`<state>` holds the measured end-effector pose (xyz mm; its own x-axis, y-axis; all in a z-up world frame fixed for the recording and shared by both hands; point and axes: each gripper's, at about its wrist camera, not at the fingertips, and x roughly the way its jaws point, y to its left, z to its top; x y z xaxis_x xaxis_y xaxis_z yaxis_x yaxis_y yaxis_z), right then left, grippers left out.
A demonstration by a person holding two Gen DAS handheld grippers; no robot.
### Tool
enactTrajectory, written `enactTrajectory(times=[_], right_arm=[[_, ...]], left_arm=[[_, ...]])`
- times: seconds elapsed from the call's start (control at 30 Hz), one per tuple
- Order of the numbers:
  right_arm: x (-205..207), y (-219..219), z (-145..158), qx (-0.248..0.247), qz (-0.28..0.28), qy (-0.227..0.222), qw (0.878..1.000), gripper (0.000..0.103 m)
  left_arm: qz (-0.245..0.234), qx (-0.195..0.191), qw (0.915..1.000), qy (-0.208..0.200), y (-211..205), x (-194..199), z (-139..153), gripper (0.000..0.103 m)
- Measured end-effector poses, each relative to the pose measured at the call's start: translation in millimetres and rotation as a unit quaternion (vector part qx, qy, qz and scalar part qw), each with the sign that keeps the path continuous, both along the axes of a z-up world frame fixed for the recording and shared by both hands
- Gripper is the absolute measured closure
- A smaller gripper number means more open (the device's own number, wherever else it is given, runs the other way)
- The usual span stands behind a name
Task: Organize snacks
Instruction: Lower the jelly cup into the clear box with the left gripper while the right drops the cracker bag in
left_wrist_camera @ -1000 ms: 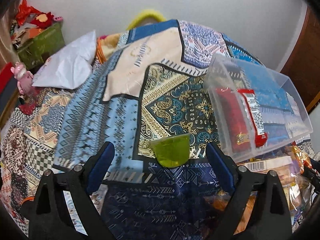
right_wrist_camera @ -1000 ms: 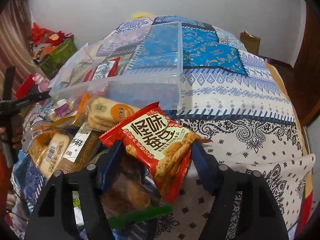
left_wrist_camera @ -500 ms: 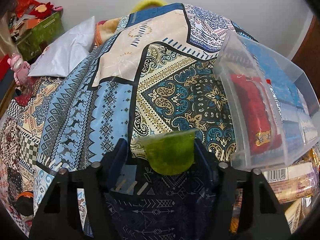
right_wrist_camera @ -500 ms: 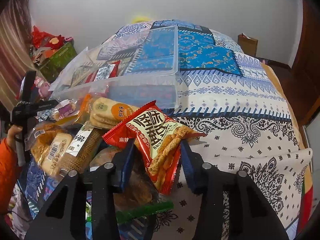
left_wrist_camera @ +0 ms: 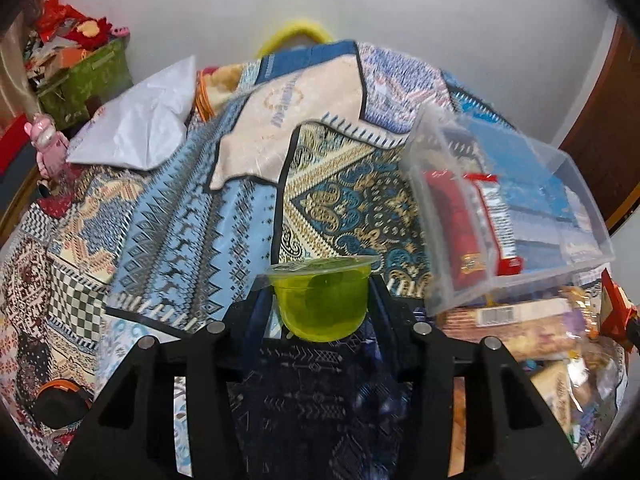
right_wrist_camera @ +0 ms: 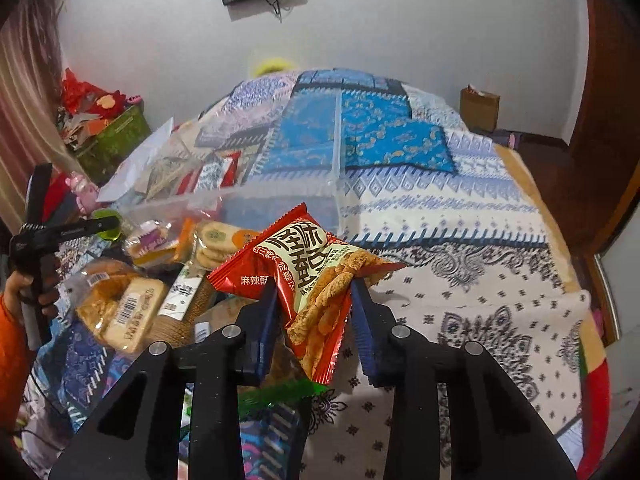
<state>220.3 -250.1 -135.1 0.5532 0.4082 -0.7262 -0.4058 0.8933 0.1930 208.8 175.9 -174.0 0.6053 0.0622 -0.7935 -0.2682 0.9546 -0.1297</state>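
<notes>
Early: clear bin (left_wrist_camera: pixel 520 184) holds 1 red packet; left tongs (left_wrist_camera: pixel 322 300) clamp jelly cup (left_wrist_camera: pixel 322 300), right tongs (right_wrist_camera: pixel 314 300) clamp red snack bag (right_wrist_camera: pixel 308 272); pile (right_wrist_camera: pixel 132 304) at frame left remains.

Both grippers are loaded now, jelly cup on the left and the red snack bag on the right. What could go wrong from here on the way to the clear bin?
1. The left gripper pinches the green jelly cup by its smooth rounded wall; it could slip out or be crushed.
2. The right gripper holds the red snack bag by soft film, so it may sag or slide free.
3. The clear bin sits tilted on the snack pile; a nudge may shift it.
</notes>
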Motion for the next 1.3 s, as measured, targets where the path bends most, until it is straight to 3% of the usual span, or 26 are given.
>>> enactTrajectory(times=[0.33,0.53,0.87,1.3], right_arm=[[-2,4,37,0.026,-0.002,-0.048,0.999,0.072],[7,23,48,0.034,0.011,-0.07,0.997,0.072],[39,60,38,0.026,0.033,-0.067,0.997,0.072],[78,91,8,-0.004,0.061,-0.015,0.998,0.072]], left_arm=[[-0.028,0.013,0.9965,-0.077,-26,-23,68,0.055],[-0.057,0.009,0.9931,-0.103,-49,-17,87,0.055],[-0.098,-0.006,0.9907,-0.093,-86,20,74,0.055],[-0.123,-0.012,0.9913,-0.045,-113,70,36,0.055]])
